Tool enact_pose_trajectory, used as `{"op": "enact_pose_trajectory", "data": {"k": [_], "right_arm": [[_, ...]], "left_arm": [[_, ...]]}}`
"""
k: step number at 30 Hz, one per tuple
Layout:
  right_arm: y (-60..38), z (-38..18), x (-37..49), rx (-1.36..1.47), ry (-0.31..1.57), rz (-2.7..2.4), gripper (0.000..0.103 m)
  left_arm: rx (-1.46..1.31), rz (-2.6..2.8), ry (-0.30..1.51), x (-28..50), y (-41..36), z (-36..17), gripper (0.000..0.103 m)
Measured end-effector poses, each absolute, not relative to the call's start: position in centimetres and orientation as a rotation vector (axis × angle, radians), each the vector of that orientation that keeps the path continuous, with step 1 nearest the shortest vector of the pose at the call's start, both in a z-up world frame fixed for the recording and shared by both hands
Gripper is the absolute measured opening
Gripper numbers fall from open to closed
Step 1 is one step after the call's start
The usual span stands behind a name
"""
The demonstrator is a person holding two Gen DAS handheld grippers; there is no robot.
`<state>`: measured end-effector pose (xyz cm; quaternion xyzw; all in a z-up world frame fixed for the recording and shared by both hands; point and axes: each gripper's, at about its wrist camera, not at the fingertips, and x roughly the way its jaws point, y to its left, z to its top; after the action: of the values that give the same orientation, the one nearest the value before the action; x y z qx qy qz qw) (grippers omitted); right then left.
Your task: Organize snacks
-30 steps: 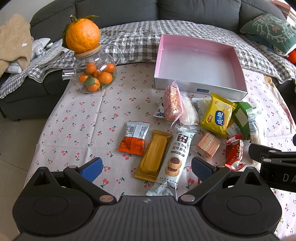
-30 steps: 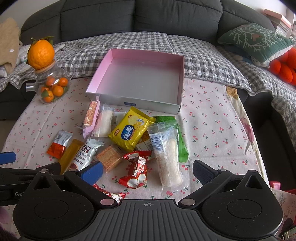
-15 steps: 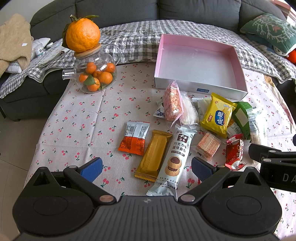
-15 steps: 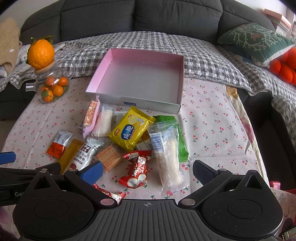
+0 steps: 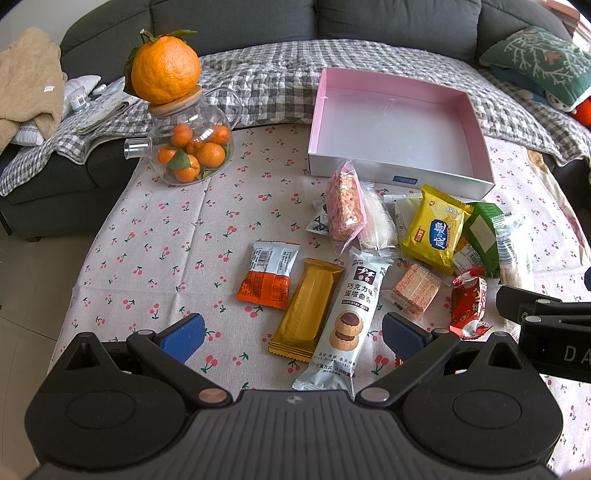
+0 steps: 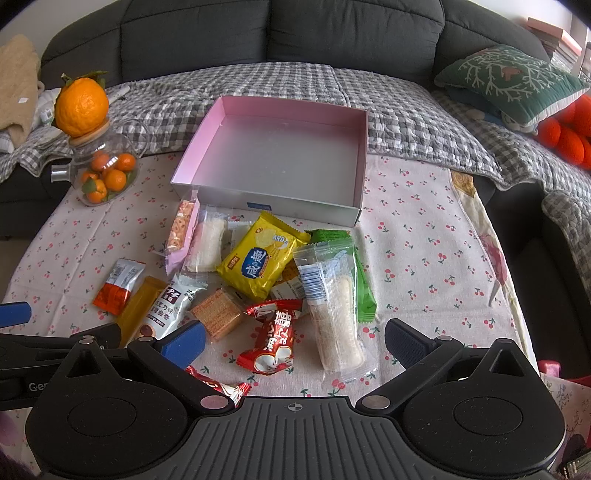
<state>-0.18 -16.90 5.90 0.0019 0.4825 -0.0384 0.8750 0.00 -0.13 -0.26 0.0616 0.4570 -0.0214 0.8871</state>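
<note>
— Looking for the long pale blue cookie packet (image 5: 345,318)?
— Yes. It lies in front of the pink cardboard box (image 5: 397,123), lengthwise between the left gripper (image 5: 291,334)'s wide-apart fingers. The right gripper (image 6: 293,341) gapes wide too, empty.

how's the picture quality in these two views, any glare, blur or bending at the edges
Left wrist view: sharp, even daylight, strong fisheye bending of the sofa at the rim, slight sheen on the glass teapot. Right wrist view: equally sharp, dark vignette in the corners, soft reflection on the pink box floor, small glints on the red wrapper.
</note>
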Motion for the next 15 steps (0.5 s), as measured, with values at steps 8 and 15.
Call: {"op": "enact_pose_trajectory", "data": {"k": [8,15], "right_arm": [[-16.88,5.86,-0.2,0.0,1.007,-0.082,0.103],[-16.99,6.14,-0.51,-0.044,0.939,-0.097,0.103]], "left_arm": [[0.13,-0.043,0.948,0.01,-0.1,-0.29,0.102],[0.133,-0.064,0.934,0.17,0.28,-0.13,0.102]]}}
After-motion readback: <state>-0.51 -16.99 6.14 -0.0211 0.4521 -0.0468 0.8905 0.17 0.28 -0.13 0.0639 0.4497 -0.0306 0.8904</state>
